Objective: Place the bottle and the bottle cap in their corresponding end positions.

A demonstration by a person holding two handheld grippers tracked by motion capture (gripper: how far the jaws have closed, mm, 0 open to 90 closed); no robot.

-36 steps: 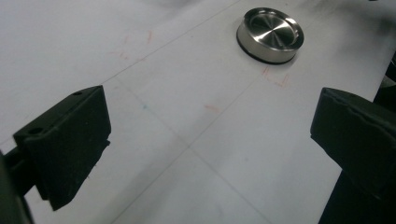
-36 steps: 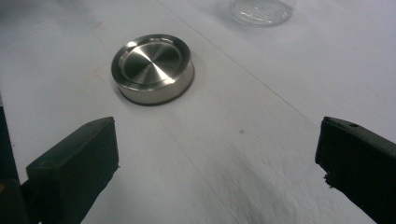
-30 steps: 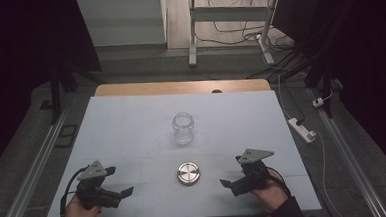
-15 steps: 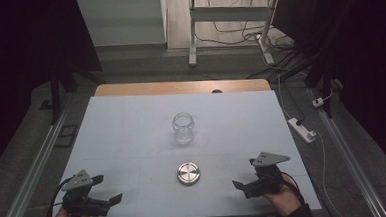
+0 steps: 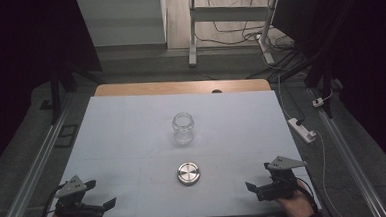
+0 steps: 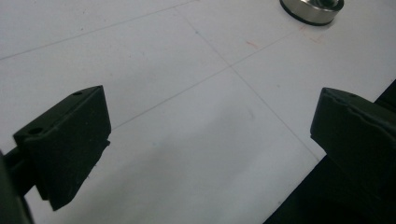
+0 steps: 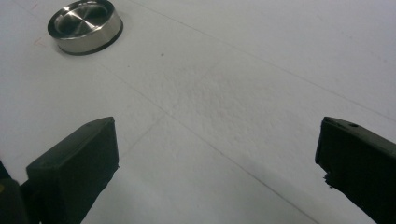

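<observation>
A clear glass jar (image 5: 183, 127) stands upright and uncapped near the middle of the white table (image 5: 132, 141). In front of it lies a round metal lid (image 5: 189, 173), seen at the top of the left gripper view as the lid (image 6: 312, 9) and at the upper left of the right gripper view as the lid (image 7: 85, 26). My left gripper (image 5: 103, 206) is at the front left corner, open, with nothing between its jaws. My right gripper (image 5: 253, 188) sits at the front right, open and empty, pointing left toward the lid.
The table's front edge (image 6: 299, 186) runs close under the left gripper. A white power strip (image 5: 301, 129) lies on the floor to the right. Metal rails (image 5: 29, 172) flank the table, and a wooden strip (image 5: 180, 87) lines its far edge.
Both grippers have drawn back toward the front edge and outward to the corners. The jar and lid have not moved.
</observation>
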